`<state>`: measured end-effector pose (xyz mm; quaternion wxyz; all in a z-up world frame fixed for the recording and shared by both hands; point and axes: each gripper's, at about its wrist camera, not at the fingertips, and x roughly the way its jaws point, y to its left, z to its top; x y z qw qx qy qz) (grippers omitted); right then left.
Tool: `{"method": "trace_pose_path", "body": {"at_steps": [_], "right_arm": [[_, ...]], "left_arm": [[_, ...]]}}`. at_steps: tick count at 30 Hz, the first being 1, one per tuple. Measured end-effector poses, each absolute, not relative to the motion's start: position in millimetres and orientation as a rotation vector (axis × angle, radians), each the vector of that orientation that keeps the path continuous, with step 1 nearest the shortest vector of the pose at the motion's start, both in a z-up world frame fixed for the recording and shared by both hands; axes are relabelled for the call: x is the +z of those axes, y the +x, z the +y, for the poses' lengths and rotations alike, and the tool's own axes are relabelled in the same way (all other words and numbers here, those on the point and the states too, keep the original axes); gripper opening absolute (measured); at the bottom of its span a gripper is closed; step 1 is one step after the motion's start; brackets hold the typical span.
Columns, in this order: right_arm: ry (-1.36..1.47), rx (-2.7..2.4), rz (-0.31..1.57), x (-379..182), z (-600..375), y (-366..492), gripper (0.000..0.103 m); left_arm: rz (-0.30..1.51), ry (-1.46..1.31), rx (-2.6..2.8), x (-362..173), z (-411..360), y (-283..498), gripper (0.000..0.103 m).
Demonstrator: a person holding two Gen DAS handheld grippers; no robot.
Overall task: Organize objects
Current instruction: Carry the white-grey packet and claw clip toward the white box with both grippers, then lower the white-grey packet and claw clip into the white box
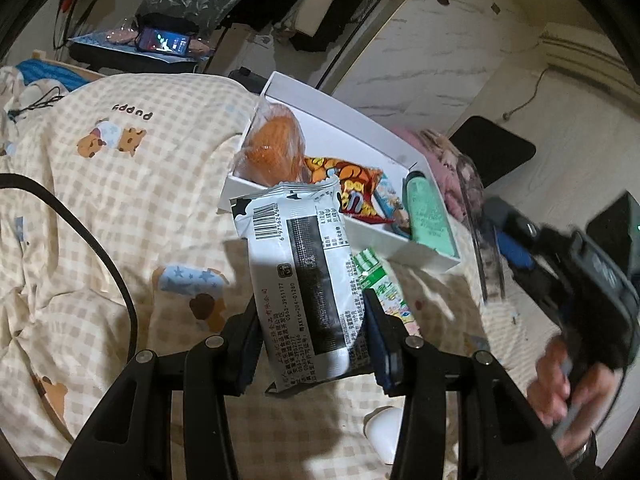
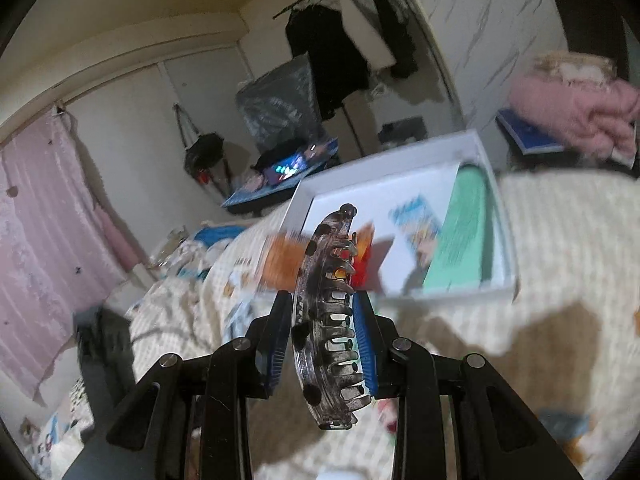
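My left gripper (image 1: 310,320) is shut on a white and black snack packet (image 1: 304,280) and holds it above the bed, just in front of the white box (image 1: 344,116). The box holds an orange bagged item (image 1: 274,148), a red-orange snack bag (image 1: 352,192), a cartoon packet (image 1: 394,208) and a green tube (image 1: 428,216). My right gripper (image 2: 324,312) is shut on a translucent dark hair claw clip (image 2: 324,312), held in the air before the same box (image 2: 472,140). It shows blurred at the right of the left wrist view (image 1: 492,256).
A green and white packet (image 1: 384,284) lies on the checked bedspread (image 1: 120,200) under the held packet. A white rounded object (image 1: 386,428) lies near the bottom. A pink fluffy cloth (image 2: 576,108) lies beyond the box. A phone (image 1: 164,42) glows on a far stand.
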<state>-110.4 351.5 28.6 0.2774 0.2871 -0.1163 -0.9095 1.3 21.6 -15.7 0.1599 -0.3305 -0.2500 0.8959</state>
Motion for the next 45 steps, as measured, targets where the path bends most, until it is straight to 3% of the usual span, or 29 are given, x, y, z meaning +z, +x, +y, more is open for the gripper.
{"method": "trace_pose_path", "body": {"at_steps": [5, 13, 19, 26, 29, 41, 45], "right_arm": [[0.77, -2.49, -0.282, 39, 342, -144, 0.032], [0.875, -2.542, -0.293, 6, 326, -193, 0.032], [0.834, -2.664, -0.198, -11, 311, -207, 0.032], [0.872, -2.695, -0.281, -12, 313, -204, 0.033], [0.835, -2.712, -0.396, -11, 320, -197, 0.063], [0.888, -2.676, -0.68, 7, 355, -130, 0.063], [0.798, -2.601, -0.652, 16, 353, -120, 0.063]], "left_arm": [[-0.739, -0.907, 2.54, -8, 18, 4, 0.05], [-0.71, -0.9, 2.544, -5, 21, 6, 0.05], [-0.687, -0.902, 2.55, -6, 22, 3, 0.05], [-0.69, -0.902, 2.545, -6, 23, 3, 0.05], [-0.691, -0.905, 2.541, -6, 23, 3, 0.05], [-0.676, -0.91, 2.515, -7, 29, 4, 0.05], [-0.638, -0.896, 2.53, -3, 35, 6, 0.05]]}}
